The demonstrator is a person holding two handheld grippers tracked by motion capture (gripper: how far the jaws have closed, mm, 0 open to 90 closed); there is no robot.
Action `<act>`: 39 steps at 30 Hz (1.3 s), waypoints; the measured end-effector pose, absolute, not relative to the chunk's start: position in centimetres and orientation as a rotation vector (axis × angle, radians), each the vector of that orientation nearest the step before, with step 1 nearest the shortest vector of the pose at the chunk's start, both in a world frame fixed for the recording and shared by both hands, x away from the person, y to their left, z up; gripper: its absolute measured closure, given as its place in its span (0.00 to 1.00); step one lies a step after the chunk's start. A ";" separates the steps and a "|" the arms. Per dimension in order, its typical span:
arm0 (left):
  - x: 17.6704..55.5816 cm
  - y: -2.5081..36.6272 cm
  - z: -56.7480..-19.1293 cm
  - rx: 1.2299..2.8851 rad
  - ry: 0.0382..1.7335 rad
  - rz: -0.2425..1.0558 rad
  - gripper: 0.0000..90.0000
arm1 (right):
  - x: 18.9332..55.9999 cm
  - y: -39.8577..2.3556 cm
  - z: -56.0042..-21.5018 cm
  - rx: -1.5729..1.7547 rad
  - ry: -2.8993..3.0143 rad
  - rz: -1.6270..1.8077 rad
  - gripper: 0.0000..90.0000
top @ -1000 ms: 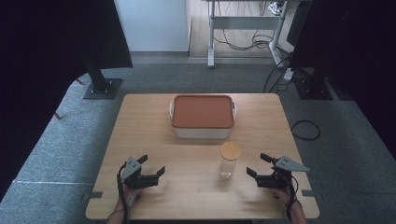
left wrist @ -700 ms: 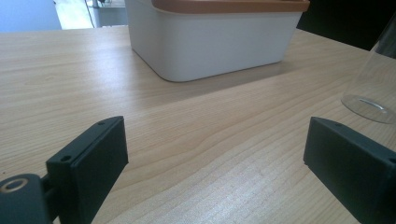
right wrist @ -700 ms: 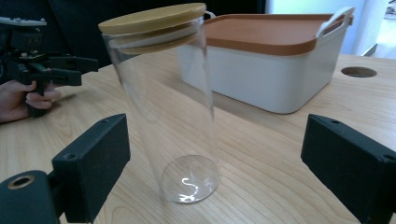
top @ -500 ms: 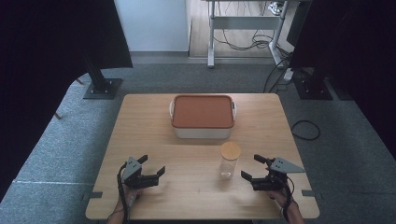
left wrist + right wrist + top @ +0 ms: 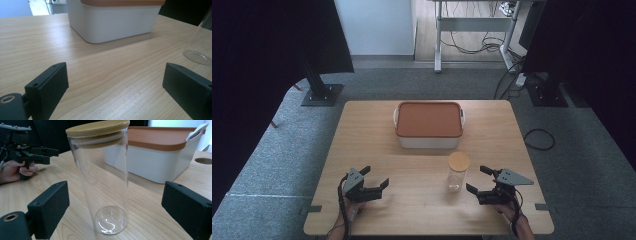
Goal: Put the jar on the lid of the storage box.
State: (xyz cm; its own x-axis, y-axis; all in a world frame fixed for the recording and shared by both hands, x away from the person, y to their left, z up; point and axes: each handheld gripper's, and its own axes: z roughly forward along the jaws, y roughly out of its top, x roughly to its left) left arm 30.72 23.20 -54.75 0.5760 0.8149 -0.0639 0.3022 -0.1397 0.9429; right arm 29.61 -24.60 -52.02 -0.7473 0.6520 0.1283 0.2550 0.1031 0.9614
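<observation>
While both hand-held grippers rest near the tabletop's (image 5: 362,130) front edge, nothing appears grasped yet; the work seems barely begun. The right hand-held gripper (image 5: 480,181), jaws spread wide and empty, faces the clear jar (image 5: 103,182), which stands upright with its wooden lid (image 5: 97,127) on, just ahead between the jaws, untouched. The left hand-held gripper (image 5: 374,177) is likewise wide open, well apart from the jar.

I see a light wooden table (image 5: 372,135) in the frame's centre carrying a white box with an orange lid (image 5: 429,124) and, lower right, a clear cork-lidded jar (image 5: 457,172).
</observation>
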 end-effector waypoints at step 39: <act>30.7 23.1 -54.7 1.714 0.935 0.585 0.07 | 30.6 -21.9 -52.2 0.869 2.046 1.643 0.06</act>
